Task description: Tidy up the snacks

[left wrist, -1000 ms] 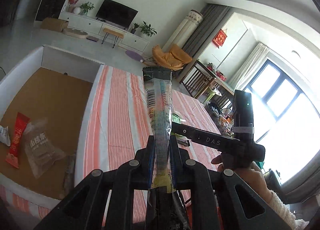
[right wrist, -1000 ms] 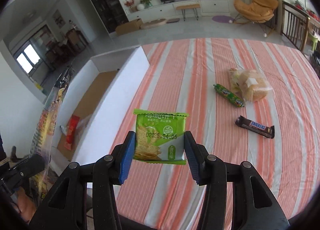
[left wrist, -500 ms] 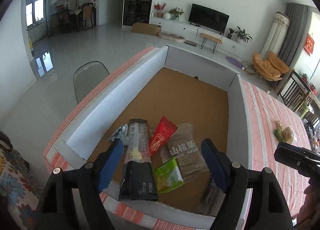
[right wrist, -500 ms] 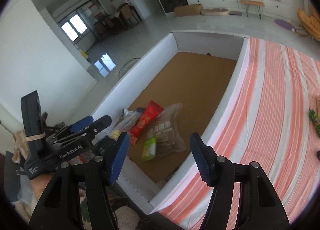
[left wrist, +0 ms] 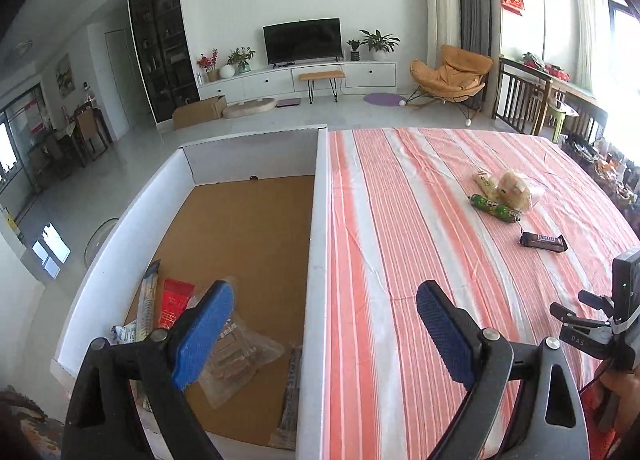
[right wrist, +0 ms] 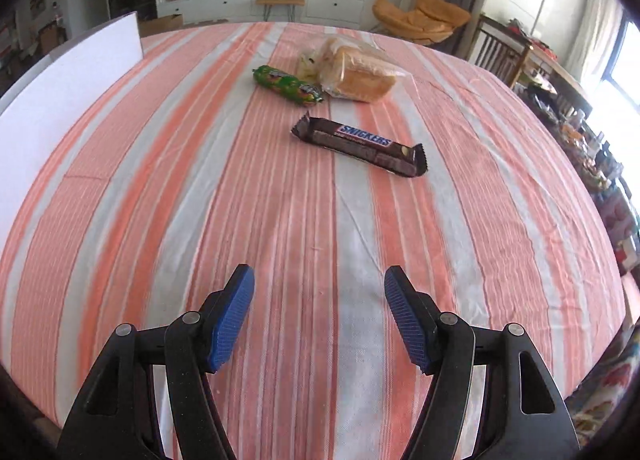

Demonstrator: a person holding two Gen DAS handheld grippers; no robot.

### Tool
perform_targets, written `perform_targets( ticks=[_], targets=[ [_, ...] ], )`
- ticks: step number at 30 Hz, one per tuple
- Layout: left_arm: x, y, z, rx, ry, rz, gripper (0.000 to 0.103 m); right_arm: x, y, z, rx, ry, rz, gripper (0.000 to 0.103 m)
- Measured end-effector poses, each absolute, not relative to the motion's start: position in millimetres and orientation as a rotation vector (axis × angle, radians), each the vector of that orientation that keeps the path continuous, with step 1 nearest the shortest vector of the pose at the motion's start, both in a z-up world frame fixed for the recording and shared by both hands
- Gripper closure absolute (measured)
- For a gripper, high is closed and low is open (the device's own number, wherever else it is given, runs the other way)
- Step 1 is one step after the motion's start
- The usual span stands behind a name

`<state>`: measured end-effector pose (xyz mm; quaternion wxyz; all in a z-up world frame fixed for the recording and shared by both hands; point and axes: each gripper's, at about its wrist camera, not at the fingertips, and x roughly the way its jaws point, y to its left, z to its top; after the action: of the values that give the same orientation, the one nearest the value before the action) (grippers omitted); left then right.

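My left gripper (left wrist: 324, 304) is open and empty above the right wall of the white box (left wrist: 318, 220) with a brown floor. In the box lie a red packet (left wrist: 173, 300), a long clear stick pack (left wrist: 147, 304), a clear biscuit bag (left wrist: 240, 352) and other packets. My right gripper (right wrist: 320, 288) is open and empty over the striped tablecloth (right wrist: 200, 180). Ahead of it lie a Snickers bar (right wrist: 360, 144), a green roll (right wrist: 286, 85) and a bagged bread (right wrist: 354, 74). These also show in the left wrist view: Snickers bar (left wrist: 543, 242), green roll (left wrist: 494, 208), bread (left wrist: 514, 188).
The box wall (right wrist: 60, 84) stands at the left of the right wrist view. The right hand-held gripper body (left wrist: 600, 328) shows at the right edge of the left view. The table's right edge borders cluttered furniture (right wrist: 592, 148). A living room lies beyond.
Both grippers released their snacks into the box and opened. The left swung back right over the box wall; the right swung from the box to the snacks on the table.
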<state>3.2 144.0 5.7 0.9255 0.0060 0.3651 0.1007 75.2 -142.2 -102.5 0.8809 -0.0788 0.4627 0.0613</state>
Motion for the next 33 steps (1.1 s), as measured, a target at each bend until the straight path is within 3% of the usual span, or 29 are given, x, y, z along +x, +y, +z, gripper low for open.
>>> perform_targets(
  ticks=[4, 33],
  targets=[
    [9, 124, 7, 0.057, 0.747, 0.207, 0.011, 81, -162, -93, -0.056, 0.928, 0.09, 0.032],
    [22, 94, 0, 0.157, 0.753, 0.196, 0.011, 78, -162, -102, -0.079, 0.952, 0.068, 0.032]
  ],
)
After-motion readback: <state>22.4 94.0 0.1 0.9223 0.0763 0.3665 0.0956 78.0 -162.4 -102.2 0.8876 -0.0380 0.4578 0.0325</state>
